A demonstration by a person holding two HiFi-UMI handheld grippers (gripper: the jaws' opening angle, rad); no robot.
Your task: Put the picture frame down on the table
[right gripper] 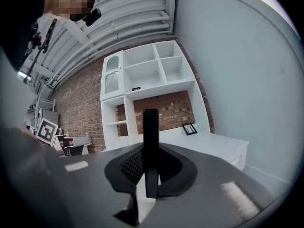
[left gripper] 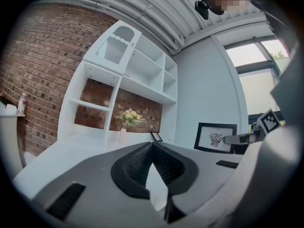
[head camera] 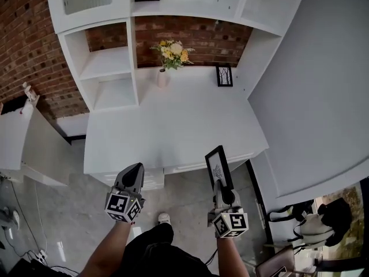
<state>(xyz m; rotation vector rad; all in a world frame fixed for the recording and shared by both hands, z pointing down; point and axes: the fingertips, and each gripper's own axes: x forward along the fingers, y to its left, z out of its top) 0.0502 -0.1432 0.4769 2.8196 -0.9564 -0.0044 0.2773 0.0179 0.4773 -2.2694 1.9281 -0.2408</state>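
The right hand-held gripper (head camera: 221,188) pinches the picture frame (head camera: 218,165) by one edge, upright, near the front edge of the bench (head camera: 173,126). The frame is probably light, stiff and glass-fronted (so fragile): hold the rim, not the face. The left hand-held gripper (head camera: 132,176) hangs pressed together, empty.

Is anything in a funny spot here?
Only the picture frame: the right tool grips it in the air at the front edge of the table. The flower vase and small frame stand upright at the back.
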